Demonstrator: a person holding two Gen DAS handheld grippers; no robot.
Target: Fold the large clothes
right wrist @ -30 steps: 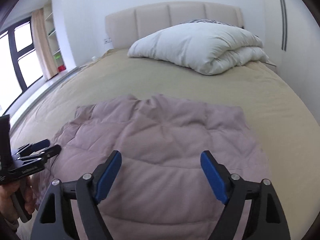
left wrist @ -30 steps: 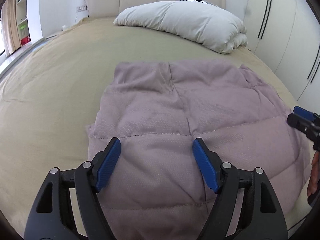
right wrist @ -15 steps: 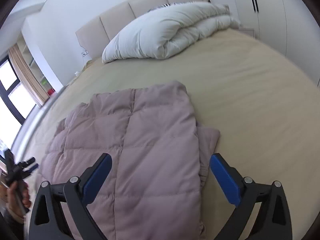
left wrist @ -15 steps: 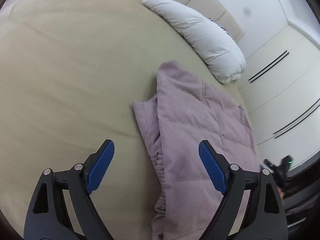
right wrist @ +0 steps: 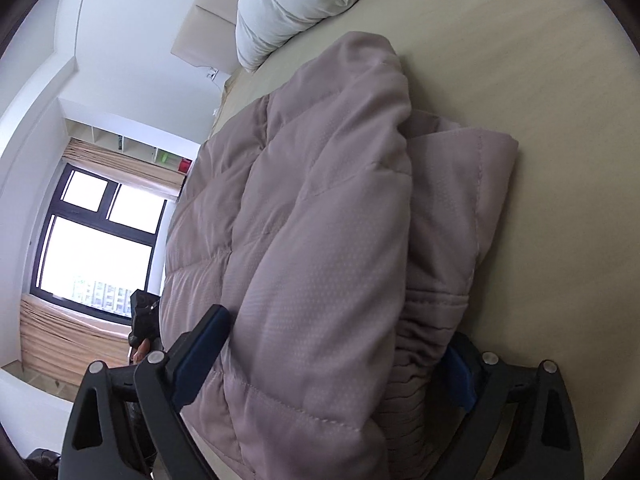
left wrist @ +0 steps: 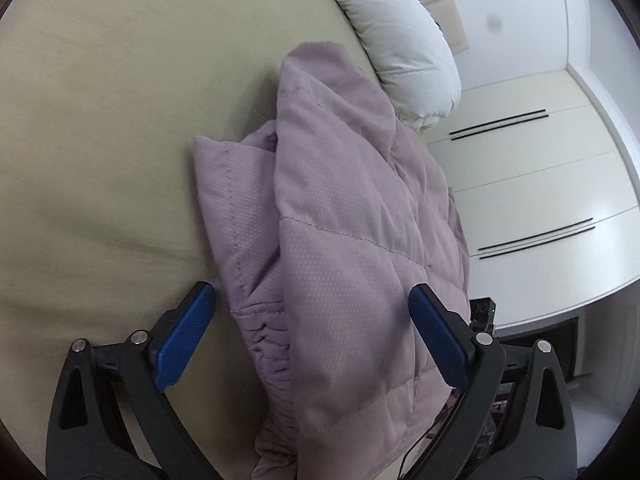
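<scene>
Left wrist: jacket (left wrist: pixel 344 240) lying partly folded on bed (left wrist: pixel 100 120) (sleeve tucked under) | left gripper (left wrist: pixel 312 340) jaws widening, straddling its edge | right gripper (right wrist: pixel 332 360) jaws narrowing around its other edge, not yet pressing | further folds remaining

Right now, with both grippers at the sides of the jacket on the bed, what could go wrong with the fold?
1. The left gripper, opening, straddles the body and the sleeve sticking out beneath; it may catch one layer only.
2. The right gripper is closing around thick padding of the jacket; its pads are not pressing yet, and the slick fabric could slip out.
3. The jacket's far end lies close to the duvet; a pull could drag on it.
</scene>
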